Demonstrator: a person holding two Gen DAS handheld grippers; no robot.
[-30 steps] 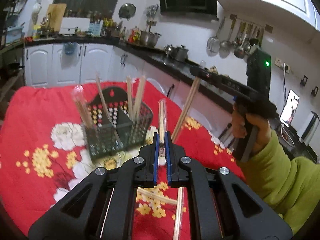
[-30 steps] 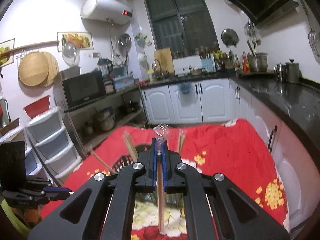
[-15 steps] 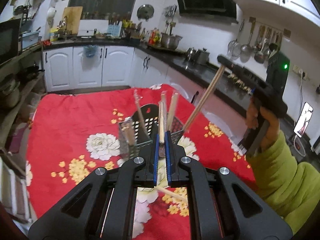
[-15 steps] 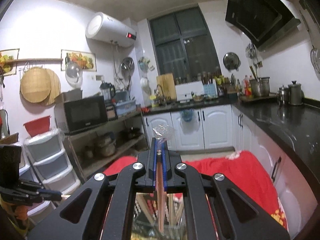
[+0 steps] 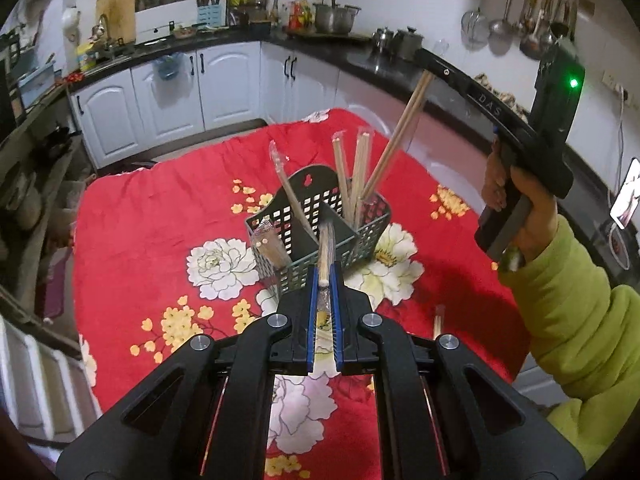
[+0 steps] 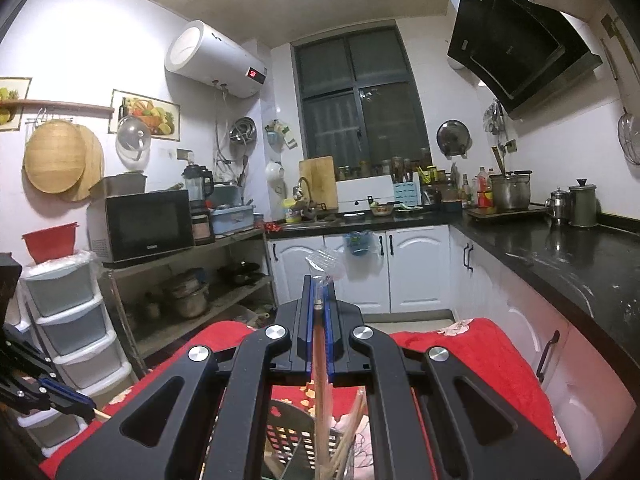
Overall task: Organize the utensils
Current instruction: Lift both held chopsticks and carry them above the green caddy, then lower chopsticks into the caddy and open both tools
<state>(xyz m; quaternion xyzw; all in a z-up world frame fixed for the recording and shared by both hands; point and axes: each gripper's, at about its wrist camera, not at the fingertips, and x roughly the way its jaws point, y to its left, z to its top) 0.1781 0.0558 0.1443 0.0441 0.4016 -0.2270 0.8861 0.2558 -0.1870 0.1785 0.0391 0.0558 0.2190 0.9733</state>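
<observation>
A dark perforated utensil basket (image 5: pixel 304 216) stands on the red flowered tablecloth (image 5: pixel 160 208), with several wrapped chopstick pairs upright in its compartments. My left gripper (image 5: pixel 325 276) is shut on a wrapped chopstick pair (image 5: pixel 325 246) that points at the basket's near edge. A hand in a green sleeve holds my right gripper (image 5: pixel 426 62) up at the right. It is shut on another wrapped pair (image 5: pixel 394 144), which slants down into the right compartment. In the right wrist view, the right gripper (image 6: pixel 320 286) pinches that pair (image 6: pixel 320 380) above the basket (image 6: pixel 288 432).
One loose chopstick pair (image 5: pixel 438 322) lies on the cloth to the right of my left gripper. White cabinets and a black counter (image 5: pixel 360 48) run behind and to the right of the table. An open shelf (image 6: pixel 208 280) with pots stands to the left.
Both grippers have risen with their chopsticks. The left view now looks down on the basket from higher up. The right view has tilted up from the table to the room.
</observation>
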